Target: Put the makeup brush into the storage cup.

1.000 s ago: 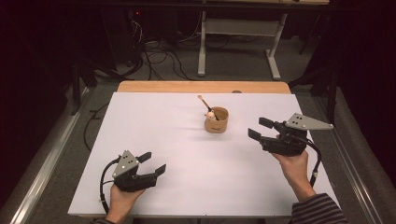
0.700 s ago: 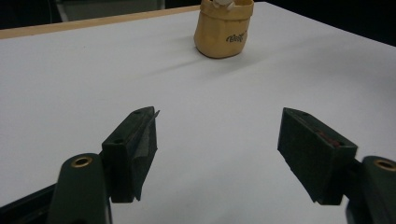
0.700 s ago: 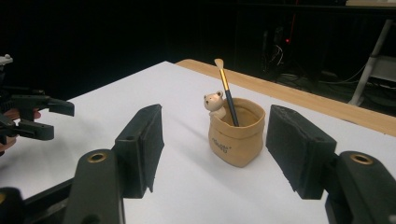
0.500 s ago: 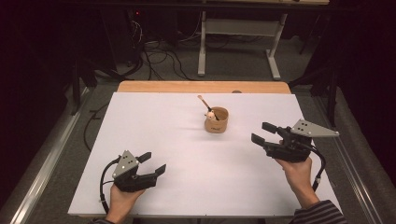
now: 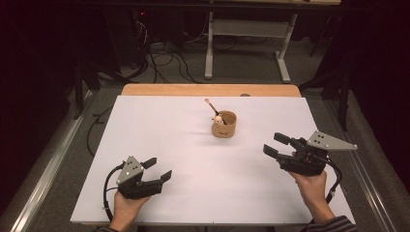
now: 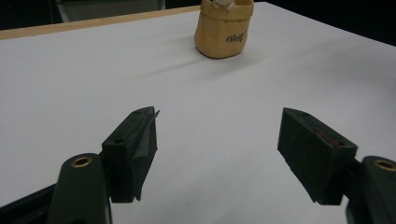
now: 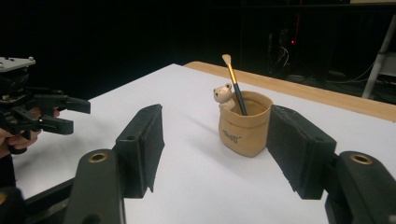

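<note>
Tan pouch-style cup [image 5: 224, 124] upright on white table [image 5: 193, 145], slightly past centre toward 1 o'clock, brush [image 5: 213, 109] and small bear figure [image 5: 218, 118] inside. Left gripper [image 5: 158, 170] at 7 o'clock, jaws apart, empty. Right gripper [image 5: 275, 144] at 4 o'clock, likewise spread, empty.

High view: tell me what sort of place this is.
Probably a lab or workshop set up for recording. A white-topped table stands in a dark room, loose cables trail over the grey floor behind it, and a metal-legged workbench stands beyond.
</note>
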Tool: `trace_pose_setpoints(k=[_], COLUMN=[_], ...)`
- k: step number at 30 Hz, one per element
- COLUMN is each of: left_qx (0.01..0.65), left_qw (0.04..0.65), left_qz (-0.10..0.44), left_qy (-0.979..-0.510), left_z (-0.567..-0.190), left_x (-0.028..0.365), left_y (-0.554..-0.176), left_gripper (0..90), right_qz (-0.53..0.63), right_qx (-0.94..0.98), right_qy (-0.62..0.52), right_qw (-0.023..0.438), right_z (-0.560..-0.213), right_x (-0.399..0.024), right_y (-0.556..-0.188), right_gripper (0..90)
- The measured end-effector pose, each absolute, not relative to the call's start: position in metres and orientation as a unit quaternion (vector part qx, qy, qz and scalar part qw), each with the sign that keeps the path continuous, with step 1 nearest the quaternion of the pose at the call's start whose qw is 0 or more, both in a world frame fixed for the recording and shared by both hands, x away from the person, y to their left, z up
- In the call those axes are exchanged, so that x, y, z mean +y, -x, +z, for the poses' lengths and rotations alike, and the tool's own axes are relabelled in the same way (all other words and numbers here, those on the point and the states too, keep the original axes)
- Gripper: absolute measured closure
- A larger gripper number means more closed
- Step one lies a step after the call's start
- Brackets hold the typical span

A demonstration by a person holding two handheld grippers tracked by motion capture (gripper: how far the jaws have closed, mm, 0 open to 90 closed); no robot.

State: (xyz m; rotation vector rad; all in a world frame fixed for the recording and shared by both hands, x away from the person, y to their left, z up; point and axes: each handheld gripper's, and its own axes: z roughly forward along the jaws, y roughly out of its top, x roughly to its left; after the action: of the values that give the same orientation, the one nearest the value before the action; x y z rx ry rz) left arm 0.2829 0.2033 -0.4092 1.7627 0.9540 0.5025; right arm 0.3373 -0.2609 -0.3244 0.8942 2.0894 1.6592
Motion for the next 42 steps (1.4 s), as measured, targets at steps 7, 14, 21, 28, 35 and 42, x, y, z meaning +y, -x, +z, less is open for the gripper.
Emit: trace_pose_setpoints(k=[7,14,21,28,35,42], left_qx=[0.395,0.395,0.395,0.399,0.399,0.399], left_qw=[0.512,0.513,0.514,0.519,0.519,0.518], left_qz=[0.210,0.211,0.210,0.206,0.205,0.205], left_qy=[-0.733,-0.732,-0.732,-0.727,-0.728,-0.728], left_z=[-0.409,-0.409,-0.409,-0.409,-0.409,-0.409], left_x=[0.203,0.203,0.203,0.205,0.205,0.205], left_y=[-0.282,-0.282,-0.282,-0.283,-0.283,-0.283], left_gripper=[28.9,29.0,29.0,29.0,29.0,29.0], right_qz=[0.582,0.580,0.579,0.576,0.576,0.574], right_qx=[0.732,0.731,0.731,0.733,0.733,0.734], right_qy=[-0.315,-0.319,-0.322,-0.322,-0.325,-0.329], right_qw=[0.162,0.164,0.165,0.161,0.159,0.153], right_z=[-0.330,-0.337,-0.344,-0.352,-0.357,-0.364], right_x=[-0.265,-0.269,-0.272,-0.271,-0.271,-0.270], right_y=[-0.331,-0.325,-0.321,-0.319,-0.318,-0.316], right_gripper=[38.6,36.7,35.6,34.0,33.7,33.6])
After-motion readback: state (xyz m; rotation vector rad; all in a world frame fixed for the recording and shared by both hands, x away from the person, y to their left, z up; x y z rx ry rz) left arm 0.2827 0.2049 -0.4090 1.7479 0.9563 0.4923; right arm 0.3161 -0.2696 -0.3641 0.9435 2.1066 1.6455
